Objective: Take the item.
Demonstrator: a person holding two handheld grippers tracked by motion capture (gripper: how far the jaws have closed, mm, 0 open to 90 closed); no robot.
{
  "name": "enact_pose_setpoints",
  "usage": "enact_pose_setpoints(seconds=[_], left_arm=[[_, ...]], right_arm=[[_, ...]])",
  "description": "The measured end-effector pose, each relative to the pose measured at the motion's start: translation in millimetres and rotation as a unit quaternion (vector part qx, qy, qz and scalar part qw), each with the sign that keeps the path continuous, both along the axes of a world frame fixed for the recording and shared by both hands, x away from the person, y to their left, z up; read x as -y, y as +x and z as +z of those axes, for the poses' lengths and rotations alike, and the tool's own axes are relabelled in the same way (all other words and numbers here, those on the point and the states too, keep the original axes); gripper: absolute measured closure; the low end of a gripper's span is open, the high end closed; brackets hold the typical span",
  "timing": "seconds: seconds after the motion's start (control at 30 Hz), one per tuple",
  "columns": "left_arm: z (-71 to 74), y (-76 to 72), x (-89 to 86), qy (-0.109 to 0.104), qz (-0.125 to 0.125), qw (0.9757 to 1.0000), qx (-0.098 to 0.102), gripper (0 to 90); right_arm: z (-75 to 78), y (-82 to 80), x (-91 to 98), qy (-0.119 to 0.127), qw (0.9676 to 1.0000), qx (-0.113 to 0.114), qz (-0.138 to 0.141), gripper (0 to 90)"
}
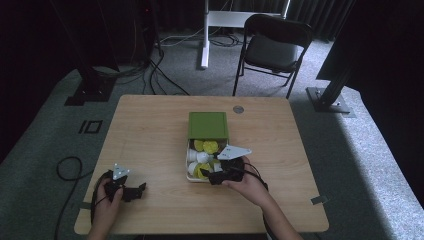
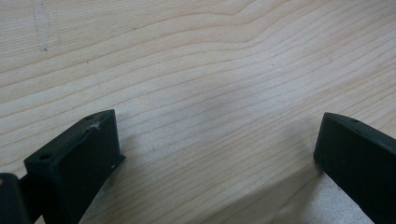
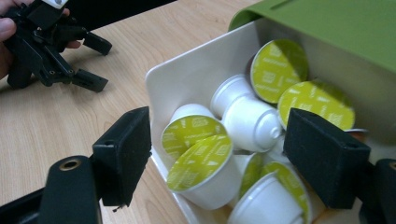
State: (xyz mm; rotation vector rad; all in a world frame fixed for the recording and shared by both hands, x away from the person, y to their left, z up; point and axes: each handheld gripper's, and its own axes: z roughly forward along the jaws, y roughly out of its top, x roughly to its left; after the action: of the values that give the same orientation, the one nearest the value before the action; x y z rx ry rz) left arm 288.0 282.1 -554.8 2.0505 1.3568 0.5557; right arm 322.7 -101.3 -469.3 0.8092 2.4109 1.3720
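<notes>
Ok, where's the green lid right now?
In the high view the green lid lies mid-table, overlapping the far end of the white box of capsules, beyond the right gripper.

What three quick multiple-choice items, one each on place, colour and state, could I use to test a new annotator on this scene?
1. Where is the right gripper?
A. at the white box's near end
B. by the chair
C. off the table

2. What colour are the capsules' foil lids?
A. red
B. yellow-green
C. blue

3. How do the left gripper's jaws stand?
A. clamped on a capsule
B. apart over bare table
C. shut on the lid

Key: 1 A, it reaches into the box; 2 B, right gripper view shows them; 3 B, only wood lies between.
</notes>
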Motion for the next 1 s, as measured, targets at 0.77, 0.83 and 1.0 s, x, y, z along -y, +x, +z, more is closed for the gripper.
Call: enact_pose_setpoints(seconds=[0.77,0.83,1.0], left_arm=[[0.2,0.0,-0.3,0.002,-0.001,1.0000,-0.001,1.4],[0.1,0.0,-0.2,0.002,-0.001,1.0000,-0.001,1.4],[0.2,0.0,-0.2,0.002,-0.001,1.0000,-0.001,1.4]], right_arm=[[-31.4,-16.5,-30.1,-0.097,0.9932,0.041,-0.050,44.6],[-33.2,-16.1,-31.0,-0.092,0.9934,0.038,-0.056,44.5],[-35.0,-15.4,-33.0,-0.086,0.9937,0.028,-0.066,42.0]])
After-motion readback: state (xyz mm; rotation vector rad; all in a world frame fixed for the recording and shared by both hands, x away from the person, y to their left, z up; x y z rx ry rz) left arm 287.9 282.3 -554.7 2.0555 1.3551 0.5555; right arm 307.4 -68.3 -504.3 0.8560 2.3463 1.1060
